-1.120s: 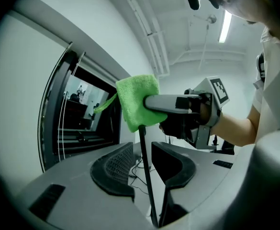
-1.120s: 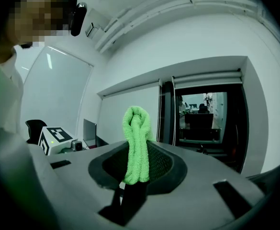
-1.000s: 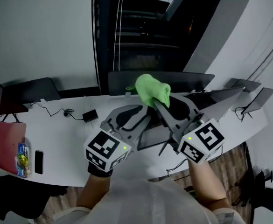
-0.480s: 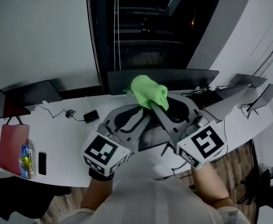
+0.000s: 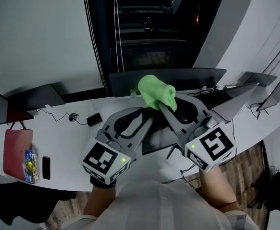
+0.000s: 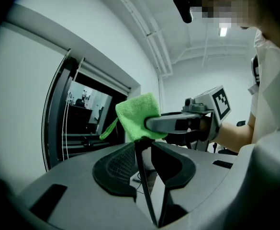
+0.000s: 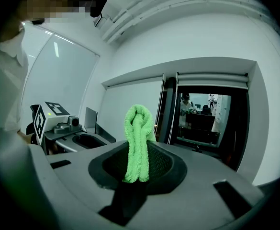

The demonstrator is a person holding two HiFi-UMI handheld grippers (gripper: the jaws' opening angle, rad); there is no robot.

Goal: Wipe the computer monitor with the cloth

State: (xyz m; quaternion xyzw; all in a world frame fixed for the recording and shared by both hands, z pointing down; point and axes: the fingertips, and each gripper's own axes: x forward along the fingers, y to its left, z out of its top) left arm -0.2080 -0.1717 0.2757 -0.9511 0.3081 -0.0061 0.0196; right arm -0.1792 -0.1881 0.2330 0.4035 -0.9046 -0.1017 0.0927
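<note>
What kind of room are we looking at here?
Most likely an office: a long white desk carrying a dark monitor, cables and a phone, with a dark-framed doorway behind.

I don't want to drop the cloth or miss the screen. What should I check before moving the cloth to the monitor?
1. Cloth gripped: ok. The right gripper has its jaws shut on it.
2. Left gripper free of the cloth: cannot tell. Its jaws stand apart, with the tips right at the cloth's lower edge.
3. Cloth spread for wiping: not ok. It is bunched into an upright roll.
4. Cloth against the monitor: not ok. It is held up in the air, and neither gripper view shows a screen behind it.
5. Screen unobstructed: cannot tell. The grippers and cloth cover its middle in the head view.
</note>
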